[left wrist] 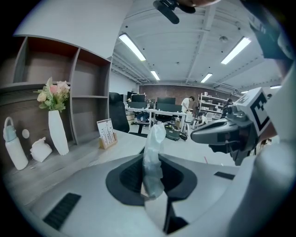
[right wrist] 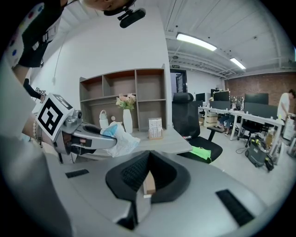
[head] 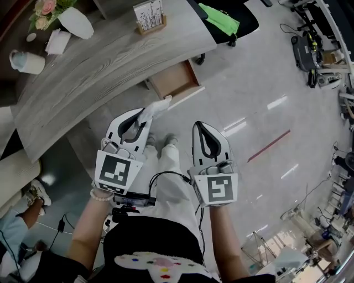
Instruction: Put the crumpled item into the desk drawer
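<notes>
The crumpled item point(head: 157, 106), a white wad with a bit of blue, sticks out from the tips of my left gripper point(head: 148, 114), which is shut on it. In the left gripper view the wad point(left wrist: 152, 152) stands upright between the jaws. The right gripper view shows it point(right wrist: 121, 139) held out at the left. The wooden desk drawer point(head: 176, 82) stands pulled open under the grey desk point(head: 99, 66), just beyond the wad. My right gripper point(head: 200, 125) hangs beside the left one over the floor, shut with nothing in it point(right wrist: 143, 185).
On the desk stand a white vase with flowers point(head: 74, 21), a desk calendar point(head: 149, 16), a white bottle point(head: 26, 62) and a tissue wad point(head: 57, 41). A black office chair with a green cloth point(head: 221, 19) sits right of the drawer. Another person's shoe point(head: 36, 194) shows at lower left.
</notes>
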